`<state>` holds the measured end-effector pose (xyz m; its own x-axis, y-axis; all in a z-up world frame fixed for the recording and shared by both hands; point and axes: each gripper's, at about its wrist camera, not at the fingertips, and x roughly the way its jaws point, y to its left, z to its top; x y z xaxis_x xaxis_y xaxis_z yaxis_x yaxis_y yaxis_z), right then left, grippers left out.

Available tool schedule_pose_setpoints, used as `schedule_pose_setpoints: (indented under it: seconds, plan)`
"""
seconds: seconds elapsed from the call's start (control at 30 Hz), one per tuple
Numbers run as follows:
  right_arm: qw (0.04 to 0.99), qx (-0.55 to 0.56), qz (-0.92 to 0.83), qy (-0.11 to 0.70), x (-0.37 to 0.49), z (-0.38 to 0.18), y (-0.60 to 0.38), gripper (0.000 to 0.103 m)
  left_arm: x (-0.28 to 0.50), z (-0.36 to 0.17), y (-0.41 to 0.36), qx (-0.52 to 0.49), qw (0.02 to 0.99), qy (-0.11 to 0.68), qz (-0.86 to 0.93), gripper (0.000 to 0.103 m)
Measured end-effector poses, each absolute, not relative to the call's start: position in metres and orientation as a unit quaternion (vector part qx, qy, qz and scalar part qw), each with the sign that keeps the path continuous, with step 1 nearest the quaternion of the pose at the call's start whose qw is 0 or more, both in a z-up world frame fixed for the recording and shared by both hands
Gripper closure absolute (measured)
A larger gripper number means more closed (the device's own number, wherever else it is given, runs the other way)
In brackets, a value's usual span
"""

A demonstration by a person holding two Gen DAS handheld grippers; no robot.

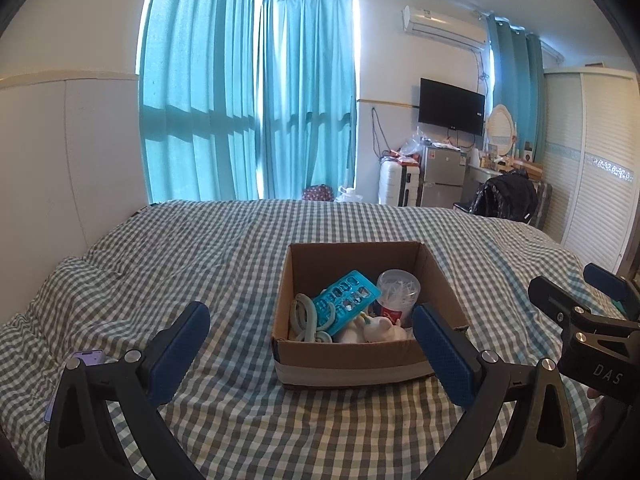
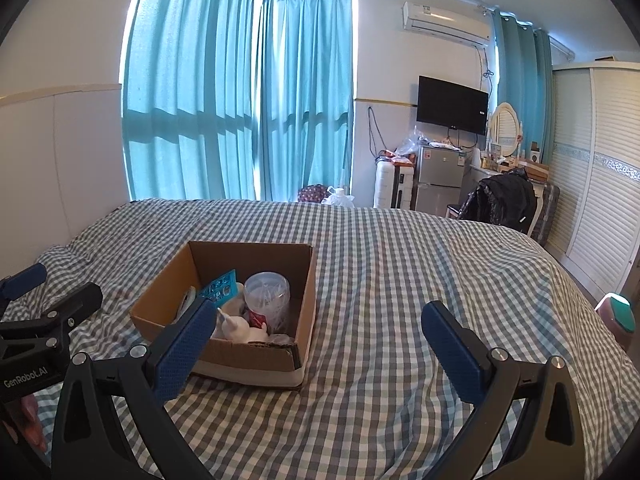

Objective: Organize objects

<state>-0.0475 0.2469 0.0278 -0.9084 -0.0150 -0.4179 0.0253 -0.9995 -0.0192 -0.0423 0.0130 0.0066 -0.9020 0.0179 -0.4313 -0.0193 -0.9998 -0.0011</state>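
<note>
- Cardboard box point(image 1: 352, 354) sits on the checked bedcover point(image 1: 200, 260), open at top, approx. in the middle of the bed.
- Inside the box I see a teal tray w/ cut-out holes point(image 1: 346, 300) that leans tilted, a clear plastic tub of white sticks point(image 1: 398, 294) that stands upright at the right side, a pale green cord point(image 1: 306, 316) coiled at the left, and a white soft toy point(image 1: 378, 330) near the front wall.
- My left gripper point(image 1: 310, 350) is wide open and has nothing in it; its fingers stand on both sides of the box front in the view, but above the cover and not touching the box.
- My right gripper point(image 2: 320, 346) is also wide open and empty, over bare bedcover just right of the box point(image 2: 248, 354).
- Left finger pad point(image 2: 186, 350) of the right gripper overlaps the box front corner in the picture; contact I cannot tell.
- Purple phone point(image 1: 86, 360) lies on the cover behind my left gripper's left finger, partly hidden.
- Pink container w/ teal lid point(image 2: 618, 316) is at the far right edge of the bed, well apart from the box.
</note>
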Motion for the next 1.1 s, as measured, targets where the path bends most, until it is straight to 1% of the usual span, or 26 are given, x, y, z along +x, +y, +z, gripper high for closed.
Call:
schedule_pose_setpoints:
  seconds: [1.1]
  plan:
    - [0.009, 0.225, -0.974, 0.011, -0.0469, 0.0223, 0.2428, 0.0, -0.0402, 0.0033, 0.0164, -0.232, 0.001, 0.016, 0.973, 0.0]
